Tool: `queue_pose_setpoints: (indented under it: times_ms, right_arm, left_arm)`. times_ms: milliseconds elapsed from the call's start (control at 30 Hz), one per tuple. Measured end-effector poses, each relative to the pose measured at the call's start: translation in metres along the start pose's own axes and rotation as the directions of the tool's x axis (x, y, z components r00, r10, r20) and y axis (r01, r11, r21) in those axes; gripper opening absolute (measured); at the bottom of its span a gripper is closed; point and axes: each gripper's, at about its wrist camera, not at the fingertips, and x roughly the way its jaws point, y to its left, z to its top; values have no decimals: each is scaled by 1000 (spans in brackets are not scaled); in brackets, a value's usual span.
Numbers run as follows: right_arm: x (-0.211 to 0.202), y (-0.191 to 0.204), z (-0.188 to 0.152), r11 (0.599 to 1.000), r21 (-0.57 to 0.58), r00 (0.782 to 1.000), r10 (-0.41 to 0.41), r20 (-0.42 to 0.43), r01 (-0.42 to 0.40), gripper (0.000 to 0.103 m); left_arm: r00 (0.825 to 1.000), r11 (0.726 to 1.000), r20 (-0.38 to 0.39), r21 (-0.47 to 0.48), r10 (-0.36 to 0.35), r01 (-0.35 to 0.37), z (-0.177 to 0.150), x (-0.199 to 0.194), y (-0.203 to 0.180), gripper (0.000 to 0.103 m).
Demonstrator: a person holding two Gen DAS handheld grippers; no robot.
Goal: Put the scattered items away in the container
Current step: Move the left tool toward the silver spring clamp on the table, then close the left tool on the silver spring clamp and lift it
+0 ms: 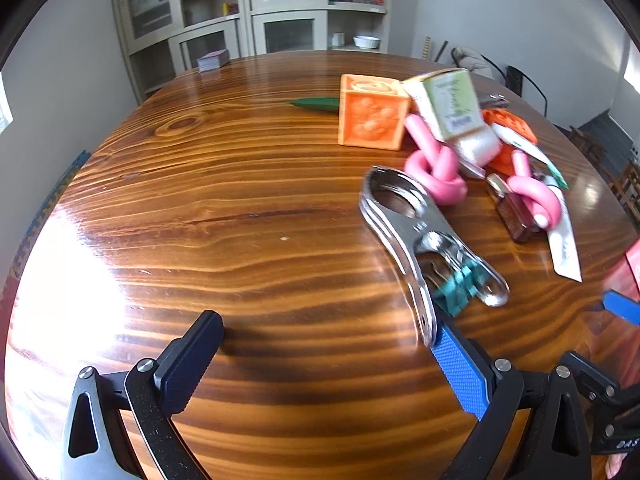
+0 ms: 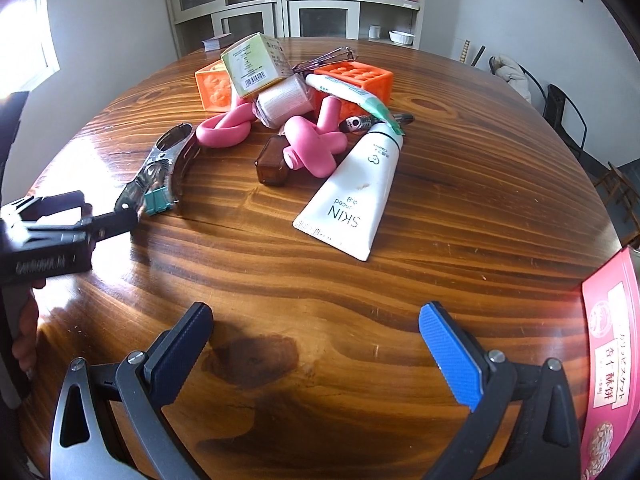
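Note:
A pile of items lies on the round wooden table (image 1: 240, 208): an orange cube (image 1: 372, 116), a green-and-cream carton (image 2: 252, 62), two pink knotted foam pieces (image 2: 226, 130), a brown bottle (image 2: 272, 162), a white tube (image 2: 352, 192) and a toothpaste tube (image 2: 348, 92). A metal clamp (image 1: 408, 232) with a teal binder clip (image 1: 456, 284) lies nearest. My left gripper (image 1: 326, 324) is open, and its blue finger (image 1: 460, 368) is right at the clamp's handle end. Over bare wood in front of the pile, my right gripper (image 2: 316, 312) is open and holds nothing.
A pink biscuit box (image 2: 608, 360) sits at the table's right edge. A green leaf (image 1: 316, 104) lies behind the orange cube, and a deck of cards (image 1: 214, 60) rests at the far edge. Cabinets (image 1: 248, 12) and chairs (image 2: 560, 116) stand beyond the table.

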Motion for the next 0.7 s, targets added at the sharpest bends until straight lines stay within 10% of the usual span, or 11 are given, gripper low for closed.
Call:
queue_pose_setpoints:
  times_ms: [433,700]
  right_arm:
    - [-3,-2,-3,1000,5,1000,-4,3,4,103]
    - [-5,-2,-4,1000,4,1000,-3,4,3,103]
  left_arm:
    - [998,983,-31,-172,53,-58,30,11,63,103]
    - [999,998,41,-69,5,-2,50,-3,36,103]
